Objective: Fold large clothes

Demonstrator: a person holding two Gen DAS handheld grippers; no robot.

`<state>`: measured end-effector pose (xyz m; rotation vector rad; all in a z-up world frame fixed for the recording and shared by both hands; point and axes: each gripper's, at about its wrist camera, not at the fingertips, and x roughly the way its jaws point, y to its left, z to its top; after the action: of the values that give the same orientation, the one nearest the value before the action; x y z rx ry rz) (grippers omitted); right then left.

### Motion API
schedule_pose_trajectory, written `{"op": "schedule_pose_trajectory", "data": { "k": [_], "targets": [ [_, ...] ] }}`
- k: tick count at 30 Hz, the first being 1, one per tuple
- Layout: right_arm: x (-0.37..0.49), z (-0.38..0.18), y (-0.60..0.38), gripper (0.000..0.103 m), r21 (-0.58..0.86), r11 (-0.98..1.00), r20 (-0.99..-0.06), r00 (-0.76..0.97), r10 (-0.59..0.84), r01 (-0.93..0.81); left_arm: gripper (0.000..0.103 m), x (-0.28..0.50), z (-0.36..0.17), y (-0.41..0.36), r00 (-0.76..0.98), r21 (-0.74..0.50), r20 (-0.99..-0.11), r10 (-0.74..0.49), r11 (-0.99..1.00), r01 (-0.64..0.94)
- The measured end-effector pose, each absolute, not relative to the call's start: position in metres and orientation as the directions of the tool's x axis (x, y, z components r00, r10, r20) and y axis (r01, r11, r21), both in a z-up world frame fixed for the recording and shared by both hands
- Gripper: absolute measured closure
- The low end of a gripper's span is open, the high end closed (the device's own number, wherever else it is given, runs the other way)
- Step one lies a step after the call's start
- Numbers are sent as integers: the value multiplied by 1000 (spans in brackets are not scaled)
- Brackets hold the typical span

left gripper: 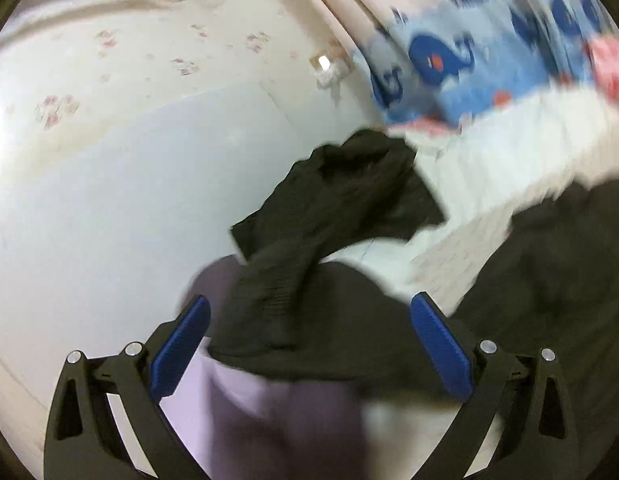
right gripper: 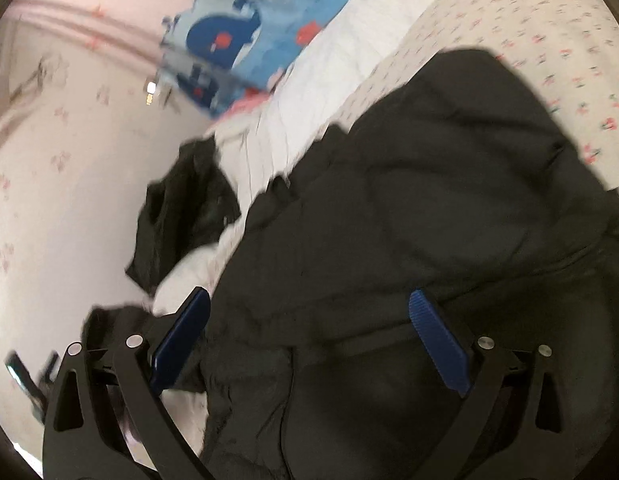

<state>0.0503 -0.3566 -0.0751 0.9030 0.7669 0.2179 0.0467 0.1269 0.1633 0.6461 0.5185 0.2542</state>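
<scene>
A large black garment [right gripper: 429, 200] lies rumpled across the bed. One of its sleeves [right gripper: 181, 208] trails off to the left over the white quilt. My right gripper [right gripper: 309, 294] hovers just above the garment's near part, open, blue pads wide apart. In the left wrist view the same black sleeve [left gripper: 333, 200] runs twisted down between the fingers of my left gripper [left gripper: 309, 300], which is also open. Its blue pads [left gripper: 181, 344] stand apart on either side of the cloth. Both views are blurred by motion.
A floral bedsheet [right gripper: 549, 40] covers the bed, with a white quilt [right gripper: 329, 80] and a blue whale-print blanket [left gripper: 441, 60] at the far end. A flowered wall [left gripper: 109, 80] stands on the left. Something lilac [left gripper: 269, 400] lies under the left gripper.
</scene>
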Motion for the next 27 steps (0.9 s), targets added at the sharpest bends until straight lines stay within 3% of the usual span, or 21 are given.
{"op": "schedule_pose_trajectory", "data": {
  "k": [8,10,11,12,14,18,23,27],
  "targets": [
    [50,-82,-352,7,757,635,-531,710,462,154,7,91,142,160,732,728,-475,488,685,16],
    [53,-84,-350,7,752,641,-540,705,460,157,20,105,138,166,684,720,-515,518,694,16],
    [53,-85,-349,7,749,644,-543,703,460,157,45,111,140,173,652,701,-540,532,714,-1],
    [53,-85,-347,7,747,646,-544,701,461,156,59,116,142,181,633,669,-567,528,743,-21],
    [53,-85,-346,7,747,647,-544,699,464,151,78,117,156,203,623,514,-650,435,855,-60],
    [53,-83,-351,7,753,640,-537,705,463,154,80,113,173,214,625,411,-677,388,904,-117],
    [51,-84,-356,7,766,623,-526,711,467,157,81,96,210,216,683,154,-702,204,979,-134],
    [52,-79,-352,7,774,622,-503,711,491,119,81,86,232,198,724,-29,-690,21,998,-56]
  ]
}}
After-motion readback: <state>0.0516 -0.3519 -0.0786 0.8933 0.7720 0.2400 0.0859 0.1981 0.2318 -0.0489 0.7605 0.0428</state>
